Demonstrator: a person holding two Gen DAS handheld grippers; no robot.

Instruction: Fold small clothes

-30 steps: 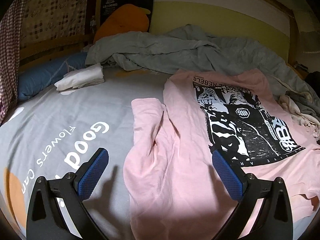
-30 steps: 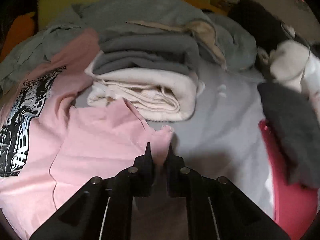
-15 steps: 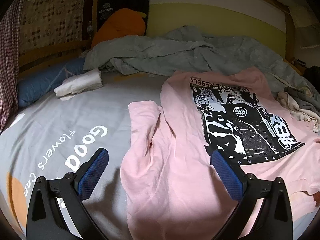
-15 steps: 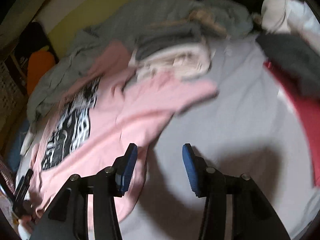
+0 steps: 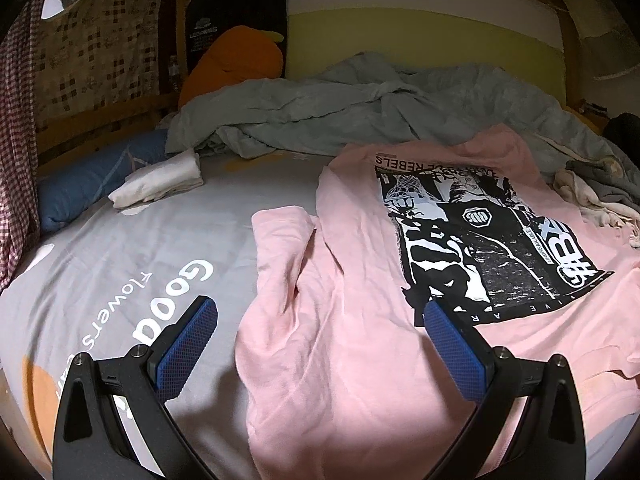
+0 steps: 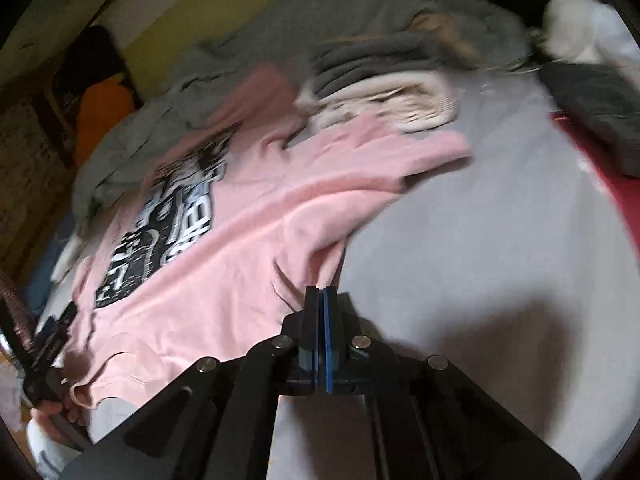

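The left gripper is hovering with jaws wide apart above the pink shirt, which is lying across the bed sheet. At six o'clock, the right gripper is pinching the shirt's edge.

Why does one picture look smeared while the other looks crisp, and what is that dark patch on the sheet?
Right wrist view: motion blur smears the pink shirt and folded clothes; the dark patch is a shadow on the sheet. Left wrist view: sharp, edges bowed by the fisheye.
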